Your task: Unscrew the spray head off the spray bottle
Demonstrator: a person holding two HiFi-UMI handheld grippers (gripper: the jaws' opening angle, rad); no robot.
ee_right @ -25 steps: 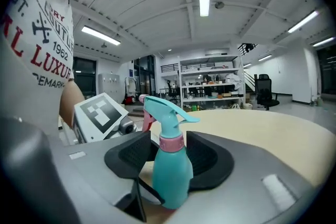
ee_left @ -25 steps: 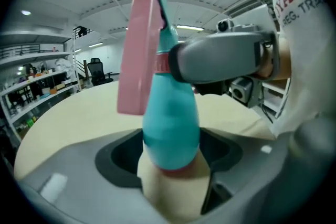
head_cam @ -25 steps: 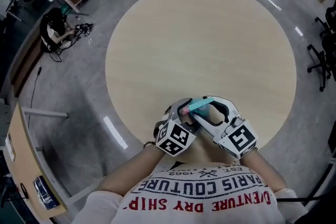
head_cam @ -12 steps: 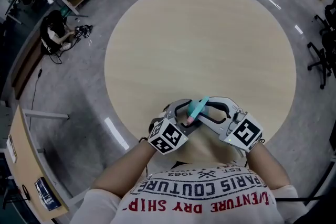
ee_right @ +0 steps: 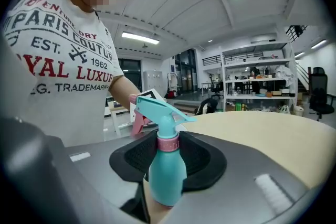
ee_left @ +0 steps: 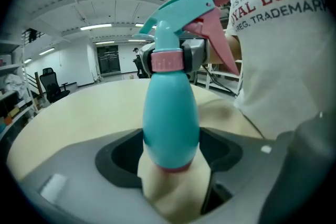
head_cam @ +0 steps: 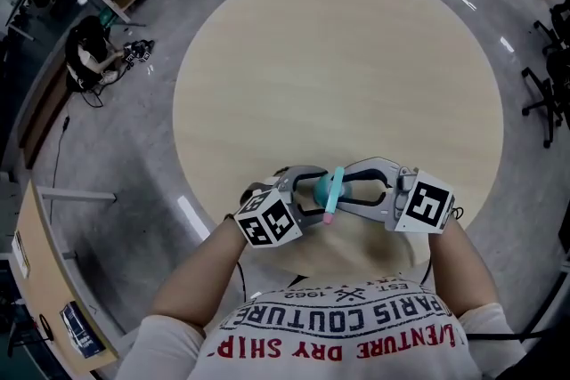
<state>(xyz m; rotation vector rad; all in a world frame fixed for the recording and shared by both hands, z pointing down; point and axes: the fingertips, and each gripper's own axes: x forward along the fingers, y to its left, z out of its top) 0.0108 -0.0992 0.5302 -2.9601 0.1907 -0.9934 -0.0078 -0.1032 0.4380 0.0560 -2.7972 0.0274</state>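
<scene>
Teal and pink in colour, smooth and glossy in finish. Held teal plastic spray bottle (head_cam: 331, 191) between both grippers over near edge of round, pale, matt wooden table (head_cam: 338, 58), close in front of white printed T-shirt (head_cam: 347, 329); could not tell whether base touched tabletop. Had long axis standing near vertical, rounded base down, angular teal spray head (ee_left: 181, 5) uppermost. Pointed nozzle end away from body, out across table; pointed flat pink trigger (ee_left: 218, 44) back toward shirt, slanting downward. Clamped left gripper (ee_left: 172, 152) from left onto lower, egg-shaped part of bottle, jaws set wide, black pads pressed against both smooth flanks. Closed right gripper (ee_right: 167, 147) from right, higher up, onto faintly ribbed pink collar (ee_left: 167, 62) at narrow neck, dark textured pads lying on either side of that ring, jaws much narrower than left pair. Showed grey moulded plastic on both jaw sets. Tapered from full belly to slim neck just beneath collar, then widened again into sharp-edged, beak-like head.
</scene>
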